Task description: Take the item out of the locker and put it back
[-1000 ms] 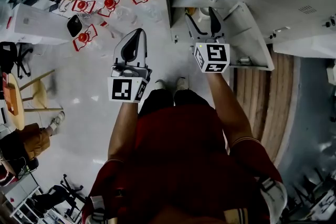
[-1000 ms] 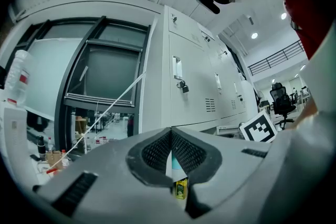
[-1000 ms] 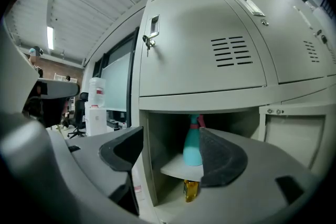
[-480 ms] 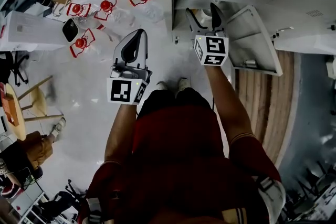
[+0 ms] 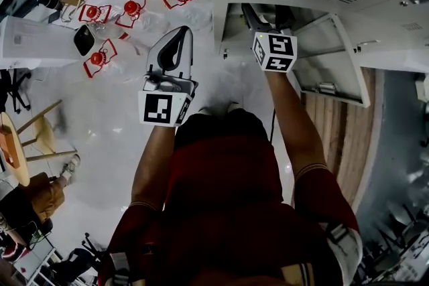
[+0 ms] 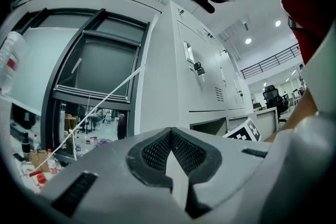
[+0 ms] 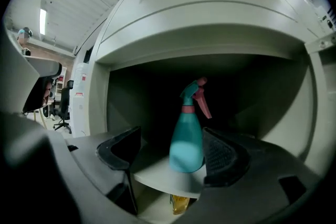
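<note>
A pale, glossy floor (image 5: pixel 114 124) is seen from above, bordered at the right by a strip of wooden boards (image 5: pixel 338 144), and a wooden stool (image 5: pixel 45 134) is set near its left edge. A large dark-framed window (image 6: pixel 100 65) is seen to the left of a row of grey lockers (image 6: pixel 205 81). Farther off, round ceiling lights (image 6: pixel 248 40) are lit, and a black office chair (image 6: pixel 271 96) and a railing (image 6: pixel 273 57) can be made out.

- spray bottle (image 7: pixel 187 136): teal body, pink collar and trigger, teal nozzle; stands upright on shelf (image 7: pixel 157 176) inside the locker, near the shelf's front edge
- locker (image 7: pixel 210 34): pale grey metal, compartment open and dark inside, door (image 5: pixel 335 63) swung wide
</note>
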Available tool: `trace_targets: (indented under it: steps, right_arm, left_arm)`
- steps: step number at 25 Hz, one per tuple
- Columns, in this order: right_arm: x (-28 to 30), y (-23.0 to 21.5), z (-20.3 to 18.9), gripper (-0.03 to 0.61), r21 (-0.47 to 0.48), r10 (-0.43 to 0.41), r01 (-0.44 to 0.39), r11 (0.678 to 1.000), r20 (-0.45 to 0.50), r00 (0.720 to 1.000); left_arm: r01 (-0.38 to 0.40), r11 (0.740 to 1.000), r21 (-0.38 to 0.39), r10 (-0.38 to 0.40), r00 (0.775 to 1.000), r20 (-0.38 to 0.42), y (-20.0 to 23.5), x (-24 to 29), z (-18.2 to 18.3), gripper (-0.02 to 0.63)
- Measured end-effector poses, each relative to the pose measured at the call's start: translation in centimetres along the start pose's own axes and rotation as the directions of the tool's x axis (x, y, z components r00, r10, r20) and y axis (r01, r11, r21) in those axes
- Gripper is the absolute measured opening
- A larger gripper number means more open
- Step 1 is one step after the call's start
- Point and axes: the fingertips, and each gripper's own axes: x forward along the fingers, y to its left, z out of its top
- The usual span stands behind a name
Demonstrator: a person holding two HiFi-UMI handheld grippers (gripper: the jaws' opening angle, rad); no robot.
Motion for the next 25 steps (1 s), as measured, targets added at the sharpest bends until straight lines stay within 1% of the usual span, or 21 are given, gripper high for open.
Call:
trace_targets:
  steps: [3,6,15,18,25]
  right_arm:
    - [1.1,-0.5,-0.9,0.339,-0.003,-0.002,0.002,1.0,-0.011,1.0]
    - [1.9,-1.0,-1.5,0.344,-0.01,0.001,-0.002,1.0,-0.02,1.0]
    - [4.1,-1.9,-3.2,0.361,-0.018,0.019,-0.02,1.0,-0.047,0.999]
    - [4.9,-2.1,-3.3,0.367,-0.011,0.025,-0.025,1.0,-0.052,0.998]
    - [6.6,-2.6,-3.4,0.371,-0.006,0.017,-0.018,1.0,-0.068,0.998]
  left_arm:
    - [0.002,1.0,0.009,-0.002,0.999,0.032,-0.5,0.4,-0.1,0.007]
    - [0.01,1.0,0.001,-0.01,0.999,0.052,-1.6,0.7,-0.3,0.006]
    - [-0.035,0.999,0.005,0.035,0.999,0.03,-2.9,2.2,-2.2,0.006]
    - [-0.062,0.998,0.006,0.062,0.998,0.016,-2.9,2.5,-2.4,0.007]
    - [-0.089,0.996,0.002,0.089,0.996,0.019,-2.9,2.4,-2.5,0.007]
